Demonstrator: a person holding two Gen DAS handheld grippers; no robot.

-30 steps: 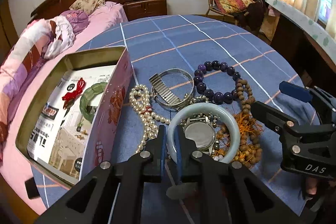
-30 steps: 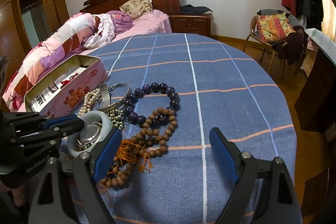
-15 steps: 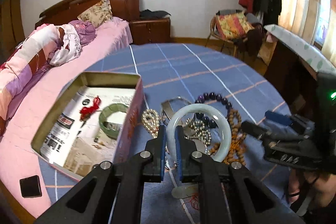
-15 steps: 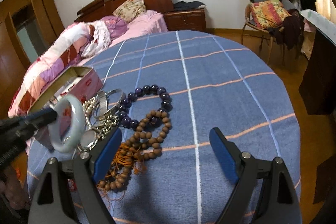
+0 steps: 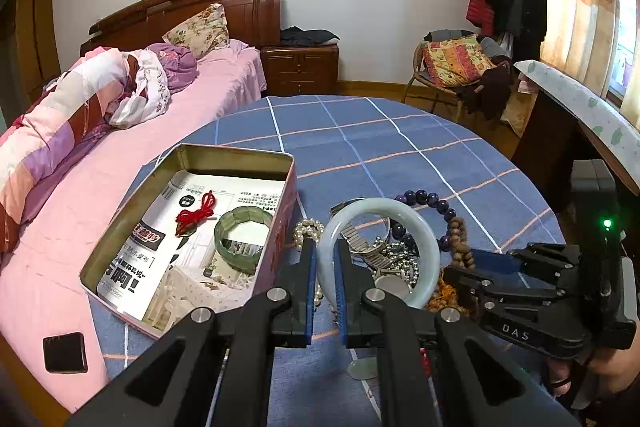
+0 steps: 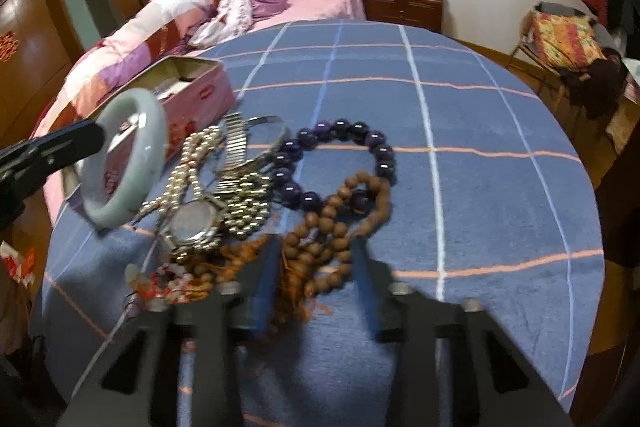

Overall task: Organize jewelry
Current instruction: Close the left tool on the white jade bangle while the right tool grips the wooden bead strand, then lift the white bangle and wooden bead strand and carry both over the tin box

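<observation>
My left gripper [image 5: 325, 247] is shut on a pale jade bangle [image 5: 420, 227], held upright above the blue checked table [image 5: 360, 131] just right of the open pink tin [image 5: 236, 151]. A green bracelet [image 5: 240, 239] and a red knotted cord [image 5: 198, 211] lie in the tin. My right gripper [image 6: 316, 259] is closing on the brown wooden bead string [image 6: 320, 223] with its orange tassel, both pads against the beads. Beside it lie a purple bead bracelet [image 6: 340, 127], a watch [image 6: 194, 223], pearls [image 6: 188, 179] and a metal band [image 6: 236, 147].
A pink bed [image 5: 180, 107] runs along the table's left side. A small black square [image 5: 64, 351] lies near the front left edge. A chair with a cushion [image 5: 456, 61] and a dark desk [image 5: 560, 131] stand at the right.
The left gripper has lifted the bangle off the jewelry pile and tipped it upright. The right gripper's wide-open jaws have come down and narrowed around the wooden beads.
</observation>
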